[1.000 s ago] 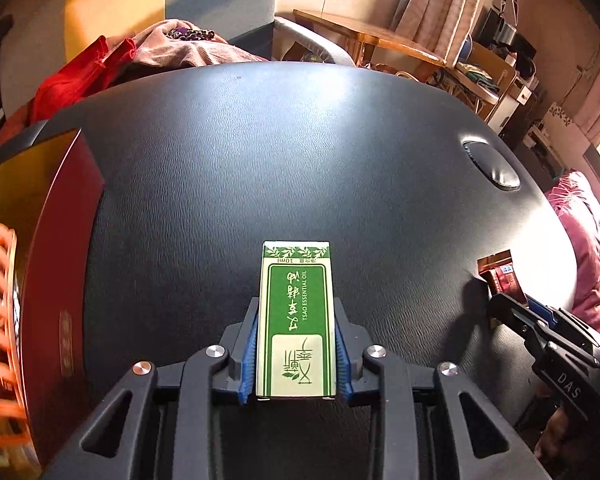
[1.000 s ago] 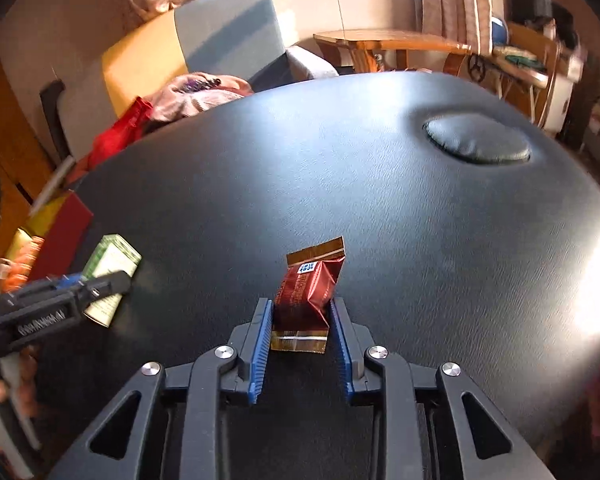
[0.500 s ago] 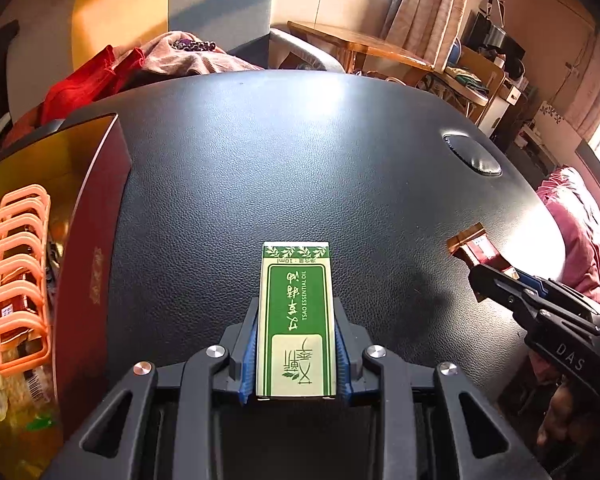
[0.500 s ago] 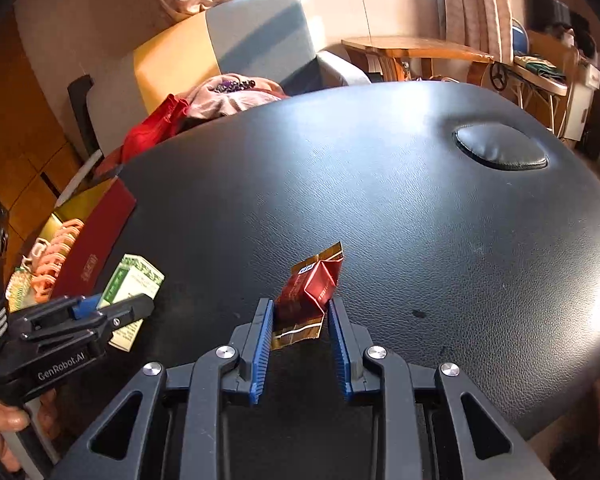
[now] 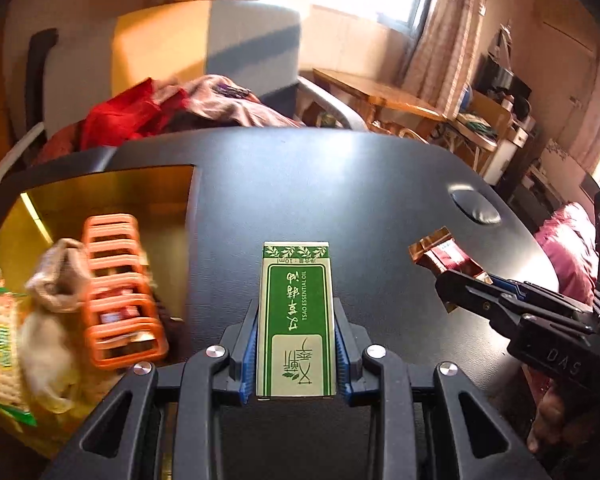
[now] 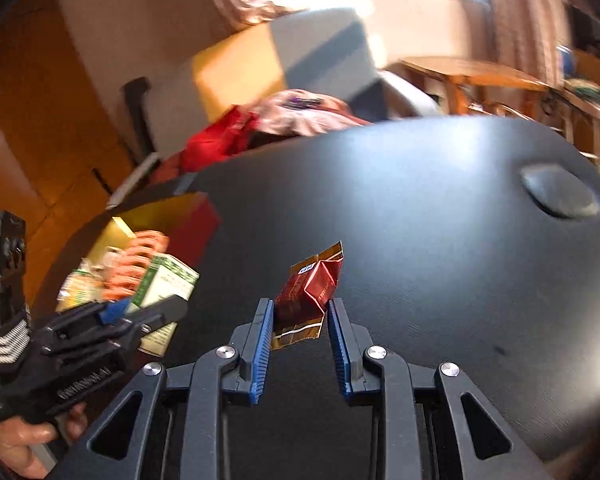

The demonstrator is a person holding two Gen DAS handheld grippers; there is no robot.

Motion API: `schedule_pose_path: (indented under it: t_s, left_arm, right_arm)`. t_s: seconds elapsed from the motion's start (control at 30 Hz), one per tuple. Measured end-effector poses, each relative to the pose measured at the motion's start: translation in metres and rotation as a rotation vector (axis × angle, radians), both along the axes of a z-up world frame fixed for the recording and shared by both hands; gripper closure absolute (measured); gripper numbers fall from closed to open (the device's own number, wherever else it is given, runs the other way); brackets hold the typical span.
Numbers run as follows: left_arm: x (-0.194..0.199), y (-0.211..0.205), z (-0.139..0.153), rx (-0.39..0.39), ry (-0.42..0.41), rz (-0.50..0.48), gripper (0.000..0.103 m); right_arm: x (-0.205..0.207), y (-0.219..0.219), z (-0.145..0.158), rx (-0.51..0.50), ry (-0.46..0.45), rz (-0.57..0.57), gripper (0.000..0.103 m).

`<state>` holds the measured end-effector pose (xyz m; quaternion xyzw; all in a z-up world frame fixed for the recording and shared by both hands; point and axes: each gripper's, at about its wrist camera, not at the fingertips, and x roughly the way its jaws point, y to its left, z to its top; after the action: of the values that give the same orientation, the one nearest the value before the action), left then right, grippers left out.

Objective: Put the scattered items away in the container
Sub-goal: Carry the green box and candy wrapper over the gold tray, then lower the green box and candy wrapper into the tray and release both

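My left gripper point(image 5: 296, 312) is shut on a green and white essential-oil box point(image 5: 296, 312) and holds it above the black table, just right of the gold-lined container point(image 5: 148, 184). My right gripper point(image 6: 300, 312) is shut on a red and gold snack packet point(image 6: 308, 292), lifted off the table. The right gripper with its packet point(image 5: 444, 258) shows at the right of the left wrist view. The left gripper with the box point(image 6: 164, 288) shows at the left of the right wrist view, near the container point(image 6: 196, 216).
The container holds an orange plastic rack point(image 5: 120, 292), a green and yellow packet point(image 5: 0, 344) and a crumpled beige item point(image 5: 56, 276). The black table point(image 5: 340, 184) has a round dimple point(image 5: 476, 208) at the far right. A chair with red and pink clothes point(image 5: 172, 108) stands behind.
Both grippers have risen and moved left toward the container with their items. The container's inside has come into fuller view on the left.
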<state>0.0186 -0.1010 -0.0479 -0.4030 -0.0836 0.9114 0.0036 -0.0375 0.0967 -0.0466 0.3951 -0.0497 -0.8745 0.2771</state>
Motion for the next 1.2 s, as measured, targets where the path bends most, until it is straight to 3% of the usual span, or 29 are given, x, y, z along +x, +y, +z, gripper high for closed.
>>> schedule_pose_path:
  t_s: [0.3, 0.57, 0.77, 0.93, 1.03, 1.2]
  left_arm:
    - [0.033, -0.108, 0.022, -0.029, 0.052, 0.27, 0.072]
    - [0.041, -0.168, 0.007, -0.035, 0.024, 0.384, 0.072]
    - [0.034, -0.182, -0.01, -0.004, -0.006, 0.404, 0.072]
    - [0.028, -0.179, -0.014, -0.032, -0.016, 0.388, 0.068]
    - [0.028, -0.181, -0.015, -0.029, -0.017, 0.397, 0.066]
    - [0.038, -0.183, -0.009, -0.027, 0.002, 0.416, 0.06]
  right_arm:
    - [0.011, -0.124, 0.038, -0.076, 0.045, 0.29, 0.075]
    - [0.019, -0.202, 0.025, 0.004, 0.02, 0.412, 0.075]
    - [0.013, -0.228, 0.011, 0.058, -0.006, 0.43, 0.074]
    - [0.009, -0.226, 0.001, 0.072, -0.028, 0.413, 0.071]
    - [0.008, -0.222, -0.002, 0.075, -0.031, 0.404, 0.061]
    - [0.01, -0.216, 0.0, 0.062, -0.023, 0.39, 0.058]
